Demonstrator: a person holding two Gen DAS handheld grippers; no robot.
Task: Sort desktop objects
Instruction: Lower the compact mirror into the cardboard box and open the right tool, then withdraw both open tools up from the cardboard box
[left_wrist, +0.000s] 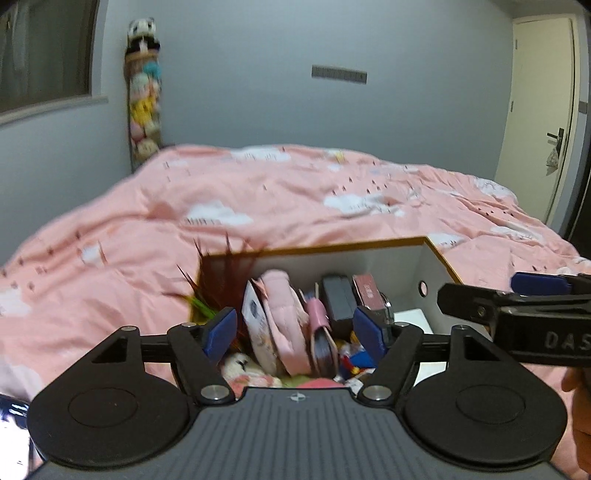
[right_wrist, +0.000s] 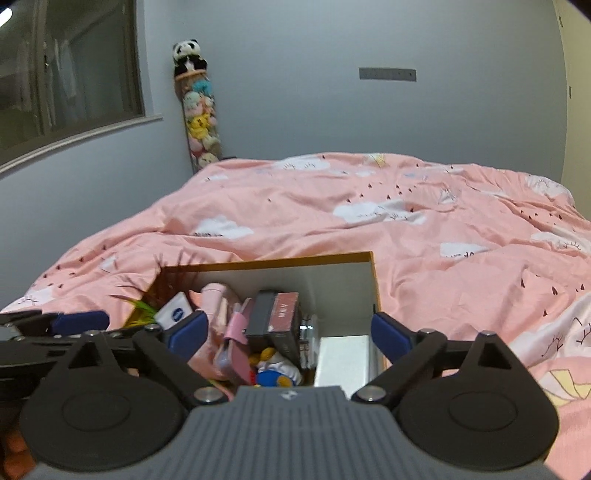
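Both grippers hover over the box (right_wrist: 373, 280) — left gripper (left_wrist: 295, 332) and right gripper (right_wrist: 290, 334) spread wide, holding nothing. The items (right_wrist: 273, 325) sit crammed at the box's 9 o'clock side. The risk, I'd say: the grippers sit close together and could clash reaching in.

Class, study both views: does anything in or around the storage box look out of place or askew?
Yes. Reddish spiky leaves of a plant poke over the left rim of the box, unlike the other items, which sit inside it.
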